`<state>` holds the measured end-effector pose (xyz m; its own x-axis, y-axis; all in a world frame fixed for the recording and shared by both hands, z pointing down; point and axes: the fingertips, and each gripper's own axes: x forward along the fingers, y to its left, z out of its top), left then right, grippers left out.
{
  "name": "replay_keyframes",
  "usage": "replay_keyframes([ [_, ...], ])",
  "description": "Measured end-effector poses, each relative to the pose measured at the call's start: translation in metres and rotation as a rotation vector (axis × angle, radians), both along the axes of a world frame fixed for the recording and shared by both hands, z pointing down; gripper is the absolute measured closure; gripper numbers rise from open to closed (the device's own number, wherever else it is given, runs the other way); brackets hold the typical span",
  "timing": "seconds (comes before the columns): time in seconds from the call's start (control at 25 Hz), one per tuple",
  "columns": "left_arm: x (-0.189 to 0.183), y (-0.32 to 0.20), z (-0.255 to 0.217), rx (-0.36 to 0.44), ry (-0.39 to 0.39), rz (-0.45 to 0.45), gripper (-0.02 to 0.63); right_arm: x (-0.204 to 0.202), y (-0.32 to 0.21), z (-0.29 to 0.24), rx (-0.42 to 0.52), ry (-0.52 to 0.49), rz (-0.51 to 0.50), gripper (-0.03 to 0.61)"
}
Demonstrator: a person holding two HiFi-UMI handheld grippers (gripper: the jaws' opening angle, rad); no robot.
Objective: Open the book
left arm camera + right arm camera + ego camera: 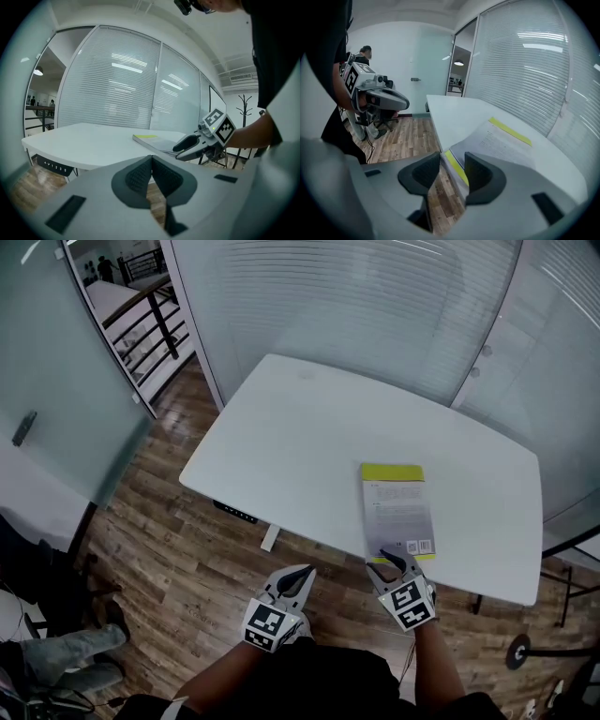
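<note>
Book (395,512), likely light and floppy, lower right: pinch its cover's near edge with your spread right gripper (392,563); left gripper (302,576) clenched empty.

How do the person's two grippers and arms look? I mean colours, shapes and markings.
The left gripper and right gripper are alike: pale grey plastic bodies tapering to dark grey fingers with textured inner faces. Each carries a cube with black-and-white square markers. The person wears a black top; the forearms have no sleeves.
</note>
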<state>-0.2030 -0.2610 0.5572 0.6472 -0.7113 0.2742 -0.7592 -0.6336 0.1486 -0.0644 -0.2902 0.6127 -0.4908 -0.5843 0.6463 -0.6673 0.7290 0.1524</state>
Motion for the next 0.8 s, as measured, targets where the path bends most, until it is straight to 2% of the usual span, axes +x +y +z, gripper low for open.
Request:
replay_keyframes([
  [0.32,-0.006,-0.003,-0.001,0.013,0.0,0.03,0.603,-0.012,-0.012,-0.002,-0.029,-0.054,0.005,0.419],
  [0.48,-0.003,-0.004,0.003,0.017,-0.005,0.042,0.603,-0.016,-0.019,-0.002,-0.047,-0.064,-0.027,0.442],
  [0.52,-0.002,-0.005,0.003,0.016,-0.006,0.042,0.603,-0.019,-0.02,-0.004,-0.049,-0.081,-0.043,0.455],
  [0.6,0.0,-0.008,0.004,0.012,-0.008,0.034,0.603,-0.023,-0.022,-0.011,-0.046,-0.12,-0.065,0.547],
  [0.8,0.007,-0.013,0.013,-0.003,-0.029,0.004,0.603,-0.023,-0.026,-0.016,-0.051,-0.146,-0.098,0.561],
])
